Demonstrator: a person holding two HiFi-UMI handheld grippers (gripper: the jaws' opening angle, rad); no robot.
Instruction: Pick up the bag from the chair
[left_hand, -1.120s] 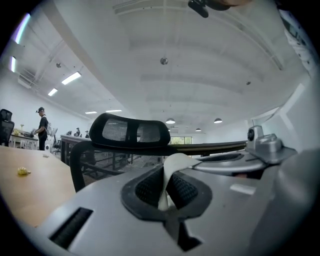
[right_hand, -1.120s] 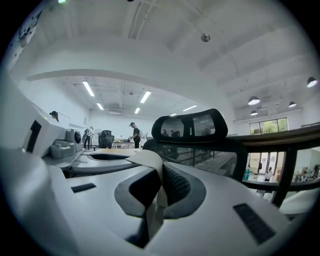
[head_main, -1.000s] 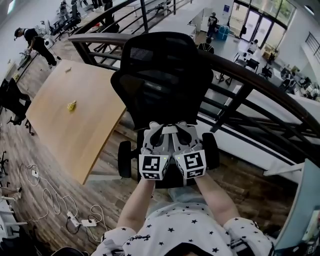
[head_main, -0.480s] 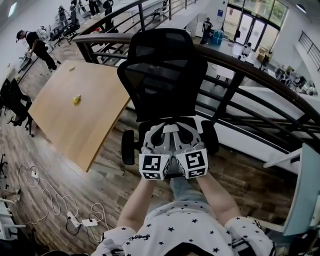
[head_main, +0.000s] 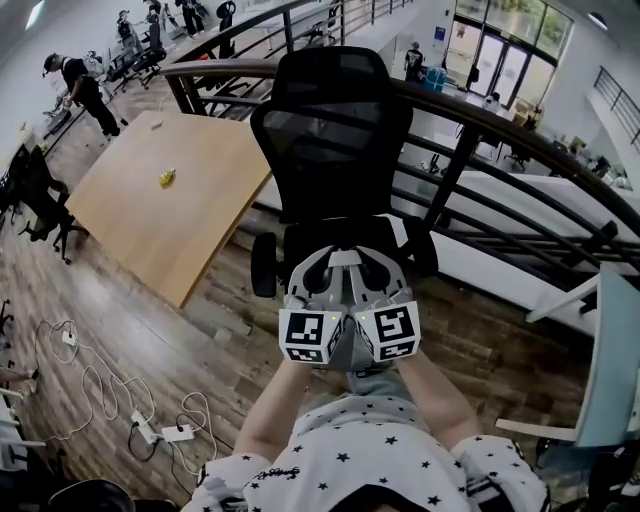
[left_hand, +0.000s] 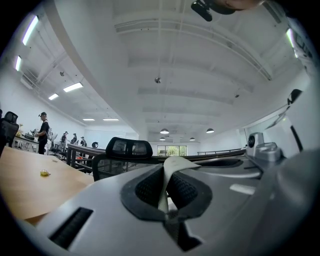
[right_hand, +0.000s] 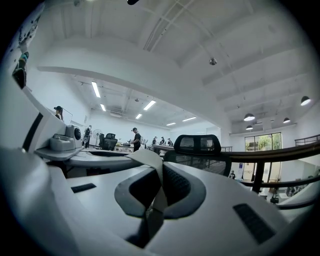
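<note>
Left tool (left_hand: 165, 190) and right tool (right_hand: 156, 195) are each clamped on a pale strap (left_hand: 167, 170), side by side just before the chair (head_main: 335, 150) seat, with the grey bag (head_main: 350, 345) apparently hanging straight below between them, equally near both.

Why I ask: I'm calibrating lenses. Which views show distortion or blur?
Head view: strong fisheye, the railing bows into an arc; evenly lit. Left gripper view: black vignetted corners, the left gripper and its pinched strap close and soft. Right gripper view: same vignette, right gripper soft, chair beyond sharper.
</note>
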